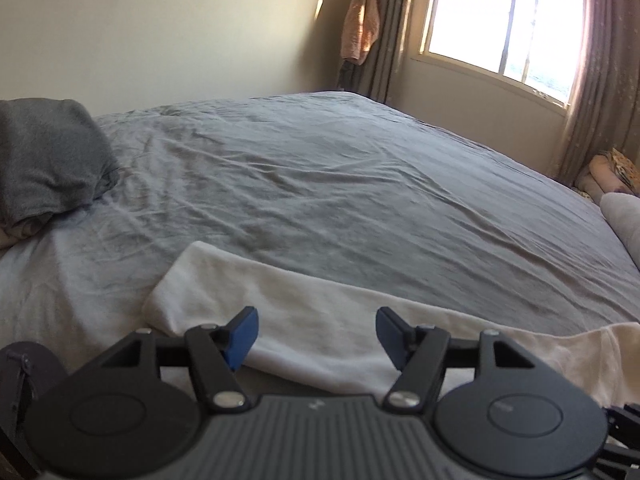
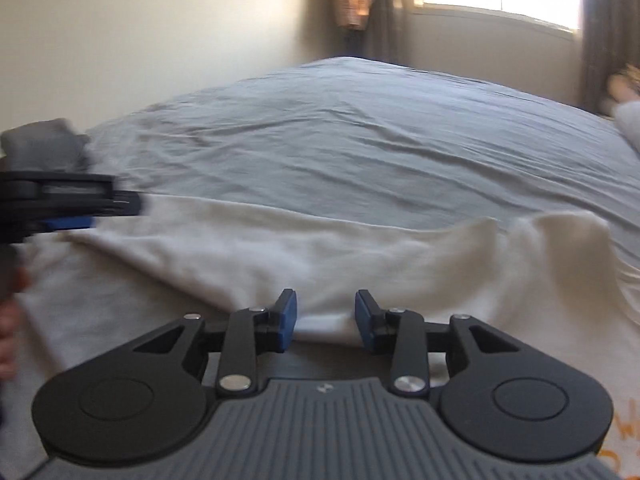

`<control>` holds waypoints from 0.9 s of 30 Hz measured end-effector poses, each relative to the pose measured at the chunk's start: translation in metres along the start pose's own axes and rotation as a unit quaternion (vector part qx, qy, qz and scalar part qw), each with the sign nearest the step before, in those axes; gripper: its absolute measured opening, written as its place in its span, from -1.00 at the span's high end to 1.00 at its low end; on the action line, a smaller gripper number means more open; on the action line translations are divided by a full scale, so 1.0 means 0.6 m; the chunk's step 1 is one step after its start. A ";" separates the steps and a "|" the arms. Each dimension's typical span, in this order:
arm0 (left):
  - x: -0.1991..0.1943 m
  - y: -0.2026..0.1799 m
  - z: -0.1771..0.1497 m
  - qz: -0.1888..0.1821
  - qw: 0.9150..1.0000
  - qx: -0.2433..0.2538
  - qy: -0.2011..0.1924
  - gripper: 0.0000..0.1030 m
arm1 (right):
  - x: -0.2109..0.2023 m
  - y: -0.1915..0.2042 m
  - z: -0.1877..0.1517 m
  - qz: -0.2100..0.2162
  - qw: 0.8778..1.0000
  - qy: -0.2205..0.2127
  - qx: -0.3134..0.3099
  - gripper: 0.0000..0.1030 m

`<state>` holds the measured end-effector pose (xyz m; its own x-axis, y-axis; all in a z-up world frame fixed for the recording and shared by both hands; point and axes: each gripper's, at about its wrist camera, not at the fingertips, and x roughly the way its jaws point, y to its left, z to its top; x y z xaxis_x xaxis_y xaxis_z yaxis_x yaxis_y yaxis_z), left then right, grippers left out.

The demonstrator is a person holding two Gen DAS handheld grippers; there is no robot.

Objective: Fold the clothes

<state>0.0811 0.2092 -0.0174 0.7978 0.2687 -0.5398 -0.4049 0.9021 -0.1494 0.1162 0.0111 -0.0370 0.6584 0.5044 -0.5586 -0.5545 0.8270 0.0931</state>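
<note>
Both black two-finger grippers with blue pads sit just above the near edge of the white cloth garment [image 1: 304, 320], which lies spread across the near side of the grey-sheeted bed [image 1: 340, 184]. Left gripper [image 1: 316, 336]: jaws released, wide apart, nothing between the pads. Right gripper [image 2: 325, 320]: jaws parted, no pad pressing on the garment, a fold of which lies just beyond them. Folded dark grey cloth [image 1: 44, 160] rests left of the garment, well apart. Bright window [image 1: 504, 20] stands beyond the garment.

Beyond the long white folded cloth garment [image 1: 320, 320], the wrinkled grey bedsheet [image 1: 340, 184] lies open; only a dark grey folded fabric pile [image 1: 44, 160] stands far left of it.
</note>
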 end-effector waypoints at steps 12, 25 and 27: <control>0.010 0.001 -0.002 0.009 1.000 0.003 0.008 -0.29 | 0.054 -0.090 0.039 -0.125 0.991 0.019 0.047 0.25; 0.005 -0.002 0.005 -0.003 1.000 -0.011 0.025 -0.31 | 0.048 -0.100 0.077 -0.108 0.992 0.005 0.066 0.19; 0.001 -0.007 0.005 -0.009 1.000 -0.011 0.027 -0.34 | 0.026 -0.097 0.070 -0.112 0.992 0.002 0.059 0.16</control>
<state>0.0847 0.2064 -0.0144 0.7804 0.2328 -0.5803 -0.3999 0.8993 -0.1771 0.1801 -0.0187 -0.0164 0.7566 0.3034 -0.5793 -0.3304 0.9418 0.0618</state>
